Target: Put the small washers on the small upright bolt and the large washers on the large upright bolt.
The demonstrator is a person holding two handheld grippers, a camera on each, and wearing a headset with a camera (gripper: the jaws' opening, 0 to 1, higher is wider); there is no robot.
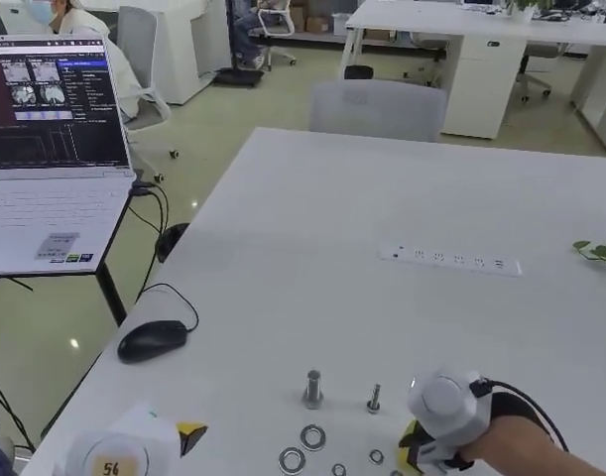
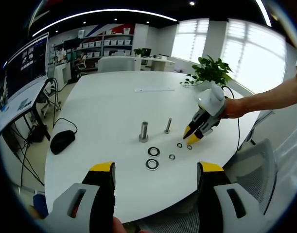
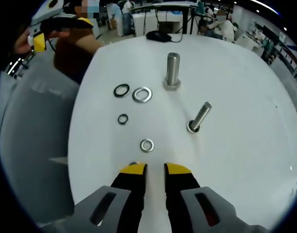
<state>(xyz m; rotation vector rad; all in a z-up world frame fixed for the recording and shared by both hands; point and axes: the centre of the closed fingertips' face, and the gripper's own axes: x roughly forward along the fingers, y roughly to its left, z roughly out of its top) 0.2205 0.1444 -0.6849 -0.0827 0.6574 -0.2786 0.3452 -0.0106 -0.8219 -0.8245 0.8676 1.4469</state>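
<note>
Down at the near edge of the white table (image 1: 382,198), the large bolt (image 1: 312,389) stands upright on its head with the small bolt (image 1: 374,399) just to its right, the two apart. Neither shaft carries a washer.

All the washers lie flat on the table in front of the bolts. Two large washers (image 2: 153,151) sit close together, one nearer the large bolt than the other. The small washers (image 2: 171,157) are scattered to their right, near the small bolt's side.

The right gripper (image 3: 155,169) is low over the table, its yellow-tipped jaws drawn close with only a slim strip of table showing between them and nothing pinched there. A small washer (image 3: 147,144) lies just ahead of the tips. Another grey sliver peeks out at the left jaw's tip, too hidden to say whether it touches. From the left gripper view, those tips point down at the rightmost small washer.

The left gripper (image 2: 156,169) hangs back off the table's near edge, jaws spread wide and empty.

Farther off, a black mouse (image 1: 152,340) rests by the left edge, a white power strip (image 1: 449,260) lies across the middle, and a laptop (image 1: 45,149) sits open on a side stand.
</note>
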